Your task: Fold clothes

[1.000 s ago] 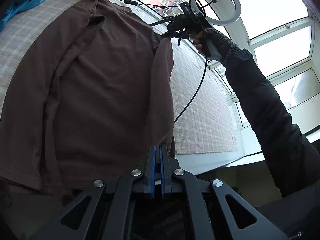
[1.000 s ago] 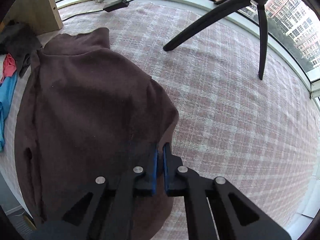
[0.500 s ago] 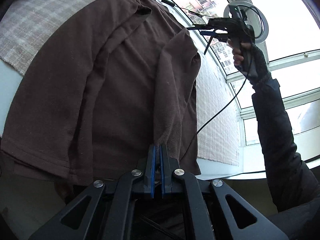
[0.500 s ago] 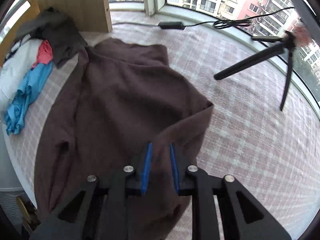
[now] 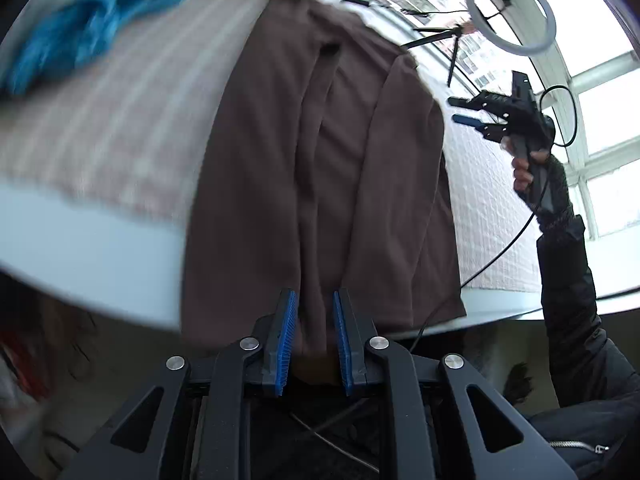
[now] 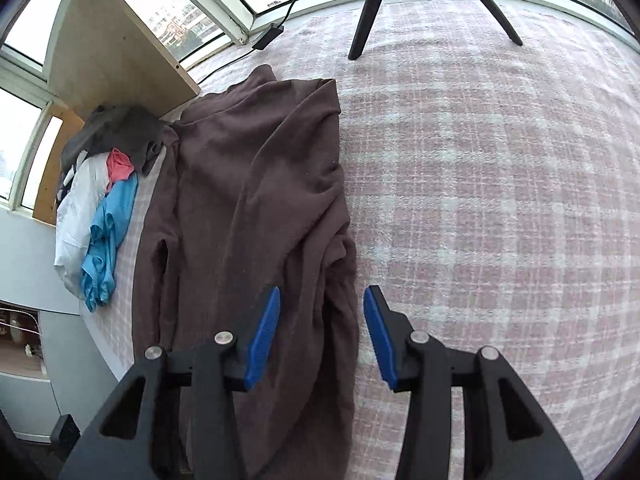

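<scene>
A brown long-sleeved top (image 5: 320, 184) lies on the pink checked cover (image 6: 480, 184), its right side folded inward over the body; it also shows in the right wrist view (image 6: 248, 216). Its hem hangs over the front edge. My left gripper (image 5: 314, 322) is open just above the hem, cloth showing between its blue pads, not pinched. My right gripper (image 6: 320, 304) is open and empty, raised above the folded edge; it also appears in the left wrist view (image 5: 466, 110), held up to the right of the top.
A pile of clothes, blue (image 6: 108, 232), white, red and grey, lies at the far left by a wooden board (image 6: 116, 48). A ring light (image 5: 512, 8) on a black tripod (image 6: 372, 8) stands at the back. A cable (image 5: 516, 232) hangs from the right gripper.
Both grippers have opened and let go of the top's folded side, which now lies over the body. The right gripper has lifted away; the left view is blurred by its motion.
</scene>
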`<state>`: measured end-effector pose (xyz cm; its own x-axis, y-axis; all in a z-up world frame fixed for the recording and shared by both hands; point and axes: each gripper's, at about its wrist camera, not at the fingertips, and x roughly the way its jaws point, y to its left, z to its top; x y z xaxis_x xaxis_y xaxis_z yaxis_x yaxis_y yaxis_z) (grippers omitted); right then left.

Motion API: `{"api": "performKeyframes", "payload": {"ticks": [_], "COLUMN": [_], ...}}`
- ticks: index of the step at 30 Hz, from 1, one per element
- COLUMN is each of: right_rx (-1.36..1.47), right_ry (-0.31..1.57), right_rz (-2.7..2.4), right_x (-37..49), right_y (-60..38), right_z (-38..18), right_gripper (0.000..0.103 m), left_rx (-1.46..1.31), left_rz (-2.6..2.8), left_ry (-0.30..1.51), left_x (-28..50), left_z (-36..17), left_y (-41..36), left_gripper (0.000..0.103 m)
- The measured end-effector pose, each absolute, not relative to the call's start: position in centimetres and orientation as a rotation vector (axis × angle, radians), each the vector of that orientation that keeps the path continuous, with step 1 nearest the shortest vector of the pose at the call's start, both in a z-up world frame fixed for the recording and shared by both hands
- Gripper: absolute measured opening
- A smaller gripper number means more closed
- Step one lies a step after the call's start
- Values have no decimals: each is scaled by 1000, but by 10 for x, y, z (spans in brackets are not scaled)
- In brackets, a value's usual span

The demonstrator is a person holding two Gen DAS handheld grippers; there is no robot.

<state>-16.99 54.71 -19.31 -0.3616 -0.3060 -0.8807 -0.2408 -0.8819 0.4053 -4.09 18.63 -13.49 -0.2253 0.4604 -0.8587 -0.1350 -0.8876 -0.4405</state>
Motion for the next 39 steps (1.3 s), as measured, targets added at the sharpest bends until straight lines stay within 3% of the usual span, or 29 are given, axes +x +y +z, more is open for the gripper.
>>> {"api": "performKeyframes", "payload": {"ticks": [5, 12, 17, 19, 20, 23, 25, 26, 27, 31, 34, 39], "right_rx": [1766, 1713, 1674, 1661, 1653, 1635, 1636, 1636, 1637, 1618, 1641, 1582], "right_ry": [-601, -595, -658, -707, -733, -794, -805, -810, -806, -813, -884, -881], "right_rz": [-2531, -2562, -2536, -2515, -2506, -2480, -2470, -2466, -2464, -2494, -2523, -2499], "right_x": [-172, -174, -178, -180, -181, -185, -189, -191, -192, -186, -179, -179], "right_y": [534, 532, 538, 544, 547, 553, 554, 554, 553, 559, 577, 572], "right_z": [-196, -205, -211, -215, -217, -222, -224, -225, -226, -223, -229, -222], "right_gripper": [42, 41, 41, 35, 26, 22, 20, 19, 14, 9, 9, 15], "left_rx": [-1502, -1503, -1557, -1571, -1571, -1562, -1560, -1559, -1550, -1498, -1552, -1522], "left_rz": [2186, 2068, 2029, 2022, 2016, 1996, 1976, 1967, 1963, 2049, 2045, 2037], "left_ry": [-61, 178, 326, 346, 343, 326, 328, 328, 335, 363, 189, 239], "left_x": [-157, -296, -350, -363, -367, -374, -375, -375, -373, -367, -375, -359], "left_z": [-93, -129, -163, -174, -177, -183, -186, -188, -188, -180, -183, -163], "left_y": [263, 395, 452, 463, 466, 470, 473, 475, 475, 462, 440, 426], "left_gripper": [26, 27, 30, 33, 33, 33, 21, 4, 2, 2, 3, 24]}}
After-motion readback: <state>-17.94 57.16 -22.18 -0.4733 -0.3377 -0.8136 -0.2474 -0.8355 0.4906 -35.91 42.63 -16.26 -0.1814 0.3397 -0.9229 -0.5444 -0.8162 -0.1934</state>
